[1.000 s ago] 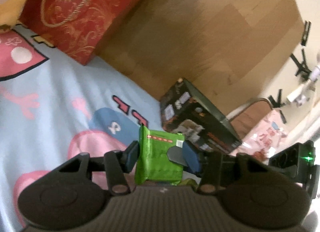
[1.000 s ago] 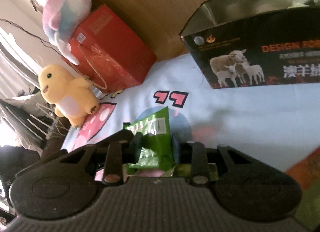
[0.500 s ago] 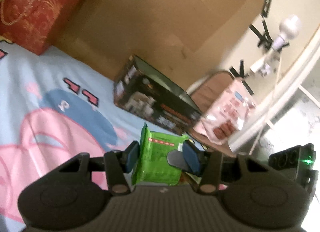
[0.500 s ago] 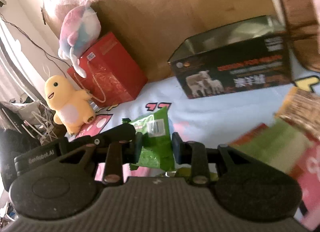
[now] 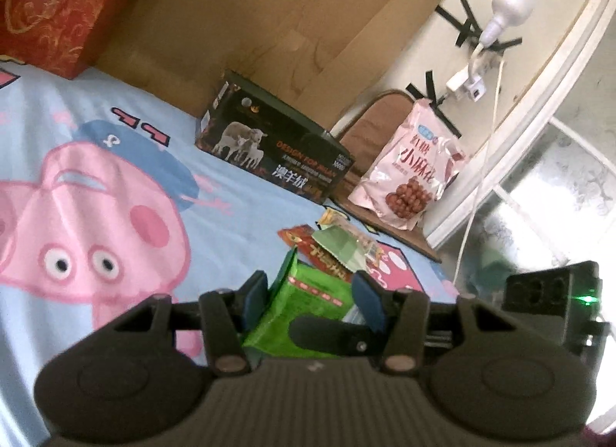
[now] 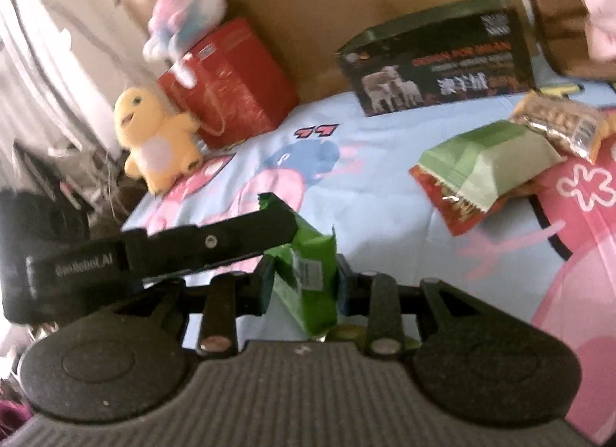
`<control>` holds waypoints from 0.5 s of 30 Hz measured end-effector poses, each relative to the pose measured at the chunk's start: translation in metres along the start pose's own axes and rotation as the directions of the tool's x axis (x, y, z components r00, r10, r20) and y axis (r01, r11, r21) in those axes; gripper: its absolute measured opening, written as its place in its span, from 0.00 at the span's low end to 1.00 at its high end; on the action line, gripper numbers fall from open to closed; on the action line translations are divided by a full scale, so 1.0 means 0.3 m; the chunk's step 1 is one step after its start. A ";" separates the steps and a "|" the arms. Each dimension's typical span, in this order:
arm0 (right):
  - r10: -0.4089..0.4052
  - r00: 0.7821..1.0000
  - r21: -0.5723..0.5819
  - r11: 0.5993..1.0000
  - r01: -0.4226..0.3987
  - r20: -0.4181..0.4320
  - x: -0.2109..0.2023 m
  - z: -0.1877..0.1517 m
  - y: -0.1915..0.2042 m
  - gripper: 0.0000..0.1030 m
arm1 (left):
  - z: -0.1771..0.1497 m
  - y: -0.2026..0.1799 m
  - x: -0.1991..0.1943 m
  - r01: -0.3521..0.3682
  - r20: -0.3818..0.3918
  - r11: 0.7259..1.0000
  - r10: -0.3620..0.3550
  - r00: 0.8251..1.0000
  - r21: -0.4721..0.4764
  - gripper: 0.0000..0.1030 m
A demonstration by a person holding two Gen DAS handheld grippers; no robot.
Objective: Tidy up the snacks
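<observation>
Swing of both views away from the red gift bag [image 5: 50, 4] toward the snack pile [image 6: 481, 166] brings the green packet [image 6: 308, 277] near its fellows, so grouping looks close. The left gripper [image 5: 310, 289] and right gripper [image 6: 304, 281] both clench that same packet, held above the cartoon sheet [image 5: 115, 196]. Bare sheet lies open between packet and pile, but the black box [image 5: 269, 150] stands behind and the bed's edge runs just past the pile.

A home bedroom: a cartoon-pig bedsheet [image 5: 96, 146] against a wooden headboard [image 5: 269, 23], plush toys [image 6: 158, 139] at the far left, a red gift bag [image 6: 231, 85].
</observation>
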State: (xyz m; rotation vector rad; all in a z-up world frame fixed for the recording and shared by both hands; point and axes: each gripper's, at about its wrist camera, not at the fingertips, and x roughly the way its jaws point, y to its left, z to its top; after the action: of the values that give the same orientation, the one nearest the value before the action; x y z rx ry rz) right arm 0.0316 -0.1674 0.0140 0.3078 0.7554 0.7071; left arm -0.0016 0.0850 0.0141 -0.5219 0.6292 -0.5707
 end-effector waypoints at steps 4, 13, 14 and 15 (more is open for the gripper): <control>0.033 0.999 0.001 0.999 -0.033 -0.011 -0.008 -0.012 -0.008 0.40 | -0.020 0.026 -0.042 0.015 0.033 0.999 -0.014 0.999 -0.033 0.50; -0.001 1.000 -0.071 0.997 0.001 0.010 -0.060 -0.058 0.007 0.47 | -0.038 0.085 -0.093 -0.082 0.061 0.993 0.087 0.994 -0.083 0.50; -0.005 1.000 -0.067 0.998 0.006 0.014 -0.065 -0.061 0.000 0.47 | -0.037 0.092 -0.100 -0.094 0.069 0.992 0.100 0.993 -0.088 0.50; -0.010 1.000 -0.061 0.998 0.011 0.018 -0.070 -0.063 -0.006 0.47 | -0.037 0.097 -0.103 -0.099 0.074 0.991 0.106 0.992 -0.095 0.51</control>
State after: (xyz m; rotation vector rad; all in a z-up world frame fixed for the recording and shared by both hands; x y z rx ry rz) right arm 0.0080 -0.1829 0.0108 0.2543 0.7172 0.7157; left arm -0.0199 0.1226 0.0010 -0.5916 0.6051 -0.4235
